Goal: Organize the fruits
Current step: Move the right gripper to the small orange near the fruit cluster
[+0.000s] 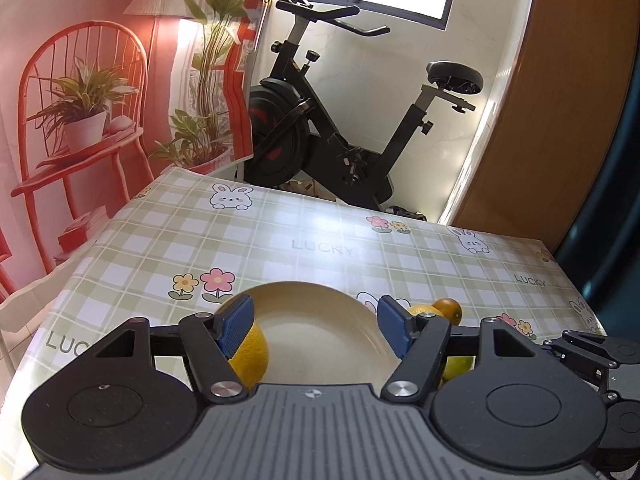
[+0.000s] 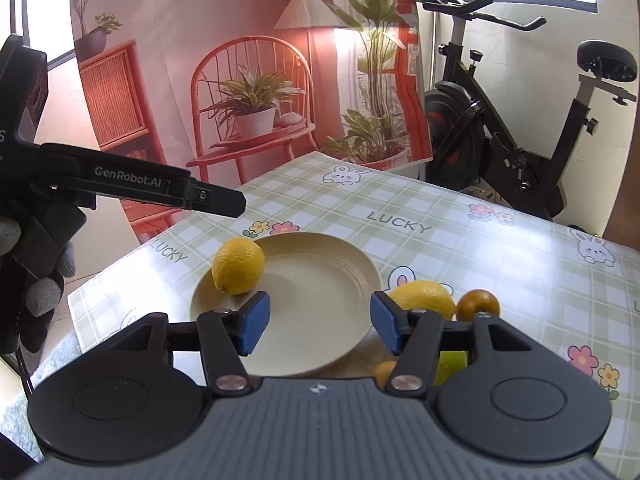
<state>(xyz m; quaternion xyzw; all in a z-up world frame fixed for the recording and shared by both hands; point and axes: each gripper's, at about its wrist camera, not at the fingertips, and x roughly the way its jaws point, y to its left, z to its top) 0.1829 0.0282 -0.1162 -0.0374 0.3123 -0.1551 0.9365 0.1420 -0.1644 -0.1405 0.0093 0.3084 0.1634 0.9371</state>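
A cream plate sits on the checked tablecloth. One yellow lemon rests on the plate's left rim. Right of the plate lie a second lemon, a small dark orange, a green fruit and a small orange fruit, partly hidden by the fingers. My left gripper is open above the plate with nothing between its blue pads. My right gripper is open too, empty, over the plate's near edge. The left gripper's finger shows at the left of the right wrist view.
A gloved hand holds the left gripper. The table ends at a printed red backdrop on the far left. An exercise bike stands behind the far edge. The right gripper's linkage shows at right.
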